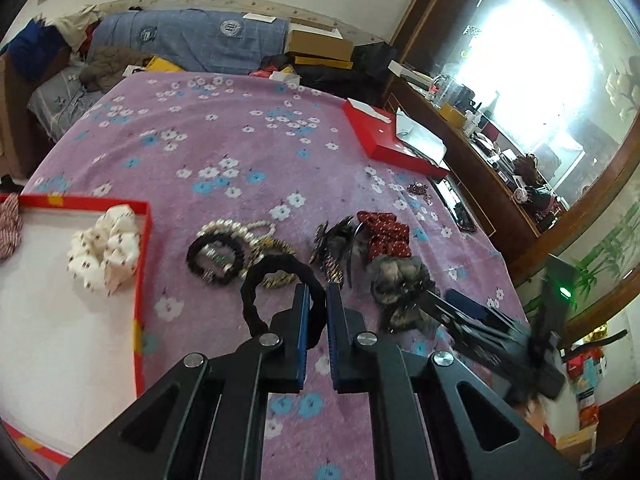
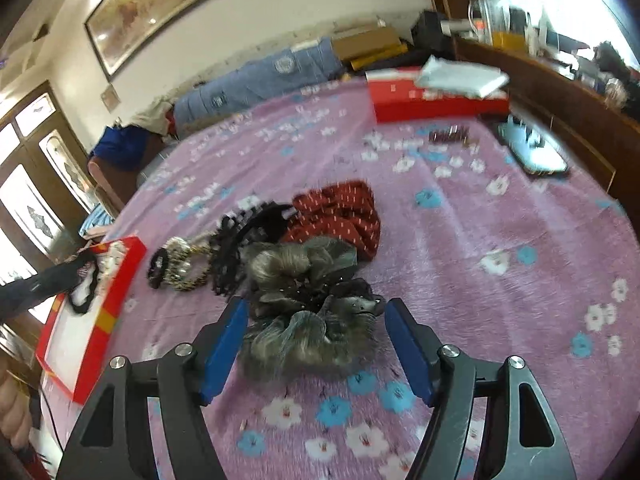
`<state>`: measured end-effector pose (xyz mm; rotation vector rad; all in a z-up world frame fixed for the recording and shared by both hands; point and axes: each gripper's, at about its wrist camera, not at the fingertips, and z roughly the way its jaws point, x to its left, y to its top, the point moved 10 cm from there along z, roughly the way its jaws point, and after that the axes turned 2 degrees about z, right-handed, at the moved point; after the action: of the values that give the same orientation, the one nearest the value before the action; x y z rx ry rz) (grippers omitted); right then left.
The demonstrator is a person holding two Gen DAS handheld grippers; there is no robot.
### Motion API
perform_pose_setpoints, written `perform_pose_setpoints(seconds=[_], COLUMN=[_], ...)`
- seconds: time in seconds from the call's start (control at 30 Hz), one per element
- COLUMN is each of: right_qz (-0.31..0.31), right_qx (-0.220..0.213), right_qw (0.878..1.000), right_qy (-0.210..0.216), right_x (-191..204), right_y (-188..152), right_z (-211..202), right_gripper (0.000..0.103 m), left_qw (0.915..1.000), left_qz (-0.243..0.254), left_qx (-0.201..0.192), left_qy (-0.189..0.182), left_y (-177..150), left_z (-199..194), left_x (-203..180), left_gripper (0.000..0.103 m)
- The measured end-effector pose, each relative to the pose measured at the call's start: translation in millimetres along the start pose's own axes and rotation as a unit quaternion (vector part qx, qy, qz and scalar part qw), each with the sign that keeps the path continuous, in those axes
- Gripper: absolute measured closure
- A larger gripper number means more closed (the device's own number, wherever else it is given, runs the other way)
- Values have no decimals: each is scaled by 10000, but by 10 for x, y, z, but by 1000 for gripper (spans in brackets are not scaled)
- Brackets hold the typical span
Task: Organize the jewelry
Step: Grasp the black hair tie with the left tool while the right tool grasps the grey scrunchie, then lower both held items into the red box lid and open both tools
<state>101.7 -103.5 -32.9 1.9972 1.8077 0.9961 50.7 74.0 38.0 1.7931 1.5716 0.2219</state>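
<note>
My left gripper (image 1: 318, 290) is shut on a black hair tie (image 1: 256, 288), whose loop hangs out to the left of the fingers. It hovers above the purple floral bedspread (image 1: 240, 140), to the right of a red tray (image 1: 143, 280) that holds a white scrunchie (image 1: 106, 252). In the right wrist view the same hair tie (image 2: 82, 300) dangles over the tray (image 2: 116, 300). My right gripper (image 2: 316, 306) stands open astride a grey scrunchie (image 2: 304, 320), the blue pads clear of it on both sides. The grey scrunchie (image 1: 400, 284) lies at the right end of the jewelry pile.
On the bedspread lie a black bead bracelet (image 1: 216, 256), pearl bracelets (image 1: 240, 228), a black claw clip (image 1: 332, 240) and a red dotted scrunchie (image 1: 384, 232). Farther off are a red box lid (image 1: 384, 136), a phone (image 1: 456, 204) and a small beaded piece (image 1: 418, 190). A wooden dresser with a mirror borders the right side.
</note>
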Motion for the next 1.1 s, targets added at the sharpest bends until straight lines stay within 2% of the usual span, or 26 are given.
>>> perform_pose_setpoints(seconds=[0.03, 0.07, 0.1, 0.13, 0.2, 0.37, 0.5, 0.67, 0.87, 1.1], right_qz=[49, 63, 70, 104, 189, -115, -301, -656, -1133, -1615], right_qx=[96, 162, 250, 353, 280, -61, -193, -183, 59, 438], right_qw=[9999, 9998, 9997, 9993, 9994, 9996, 9980, 9939, 9850, 9711], right_qy=[-17, -40, -48, 3, 125, 260, 516, 873, 1300, 1702], right_x=[-15, -33, -42, -44, -42, 171, 446, 946, 1662, 2501], right_y=[-15, -38, -60, -86, -85, -46, -26, -85, -316, -630], right_z=[85, 137, 177, 195, 117, -270, -499, -592, -496, -248], right_gripper=[45, 74, 89, 96, 96, 96, 96, 96, 95, 95], left_qw=[10000, 10000, 10000, 10000, 9999, 9990, 9977, 9939, 9850, 9664], left_qz=[-20, -36, -43, -51, -83, -145, -276, -457, -728, -952], left_qx=[1, -6, -26, -43, -81, -207, -280, -327, -331, -104], left_qy=[4, 16, 24, 48, 107, 376, 543, 948, 1530, 2387], left_y=[-21, -41, -63, -77, -110, -173, -229, -343, -545, -807], left_z=[-13, -43, -83, -122, -226, -491, -703, -962, -1191, -1267], left_x=[26, 62, 96, 131, 218, 474, 733, 1166, 1762, 2456], left_gripper=[95, 95, 95, 95, 95, 95, 95, 95, 95, 95])
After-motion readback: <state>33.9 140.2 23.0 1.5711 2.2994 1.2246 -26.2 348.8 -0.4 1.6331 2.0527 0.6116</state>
